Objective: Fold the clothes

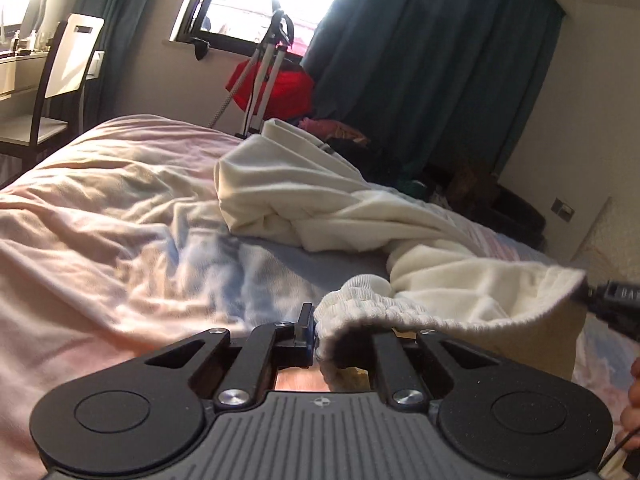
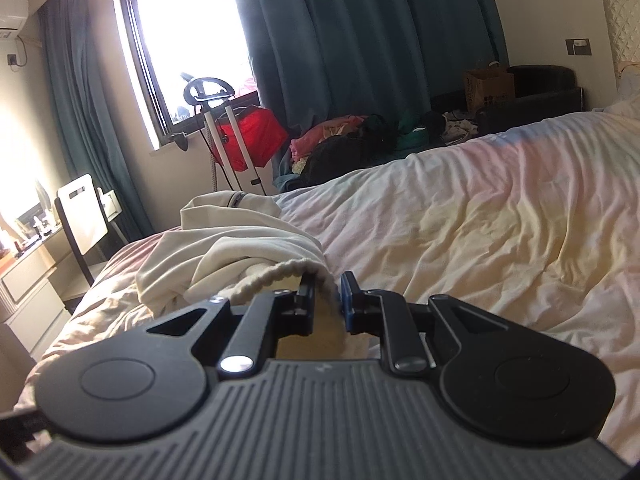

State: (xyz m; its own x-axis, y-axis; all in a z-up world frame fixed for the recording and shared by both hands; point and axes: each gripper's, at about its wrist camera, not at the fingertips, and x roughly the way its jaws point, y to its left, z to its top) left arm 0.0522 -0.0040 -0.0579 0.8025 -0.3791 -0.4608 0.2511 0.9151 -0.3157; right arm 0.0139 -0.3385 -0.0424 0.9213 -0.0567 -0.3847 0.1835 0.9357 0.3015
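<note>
On the bed [image 1: 120,216], a cream garment [image 1: 328,200] lies bunched across the rumpled pink-and-blue cover, trailing from about twelve o'clock in the left wrist view down toward five o'clock, where its ribbed hem [image 1: 368,300] reaches the tools. The step in hand looks like taking both corners of that hem so the piece can be lifted and spread flat. To do it well, I would keep each bite on the ribbed band itself, not the looser cloth behind it, draw the two hands apart until the edge runs taut, then lift enough for the twisted body to shake loose before laying it down. The left claw [image 1: 316,330] is pressed together with the hem draped over it at its right side; one finger is buried under the cloth, so the pinch seems real but shallow. The right claw [image 2: 326,300] stands narrowly parted around a thick fold of the same hem, cloth filling the gap between its blue pads [image 2: 347,300]; it looks clamped. In the left wrist view its tip [image 1: 612,300] shows at three o'clock, at the cloth's far corner.
</note>
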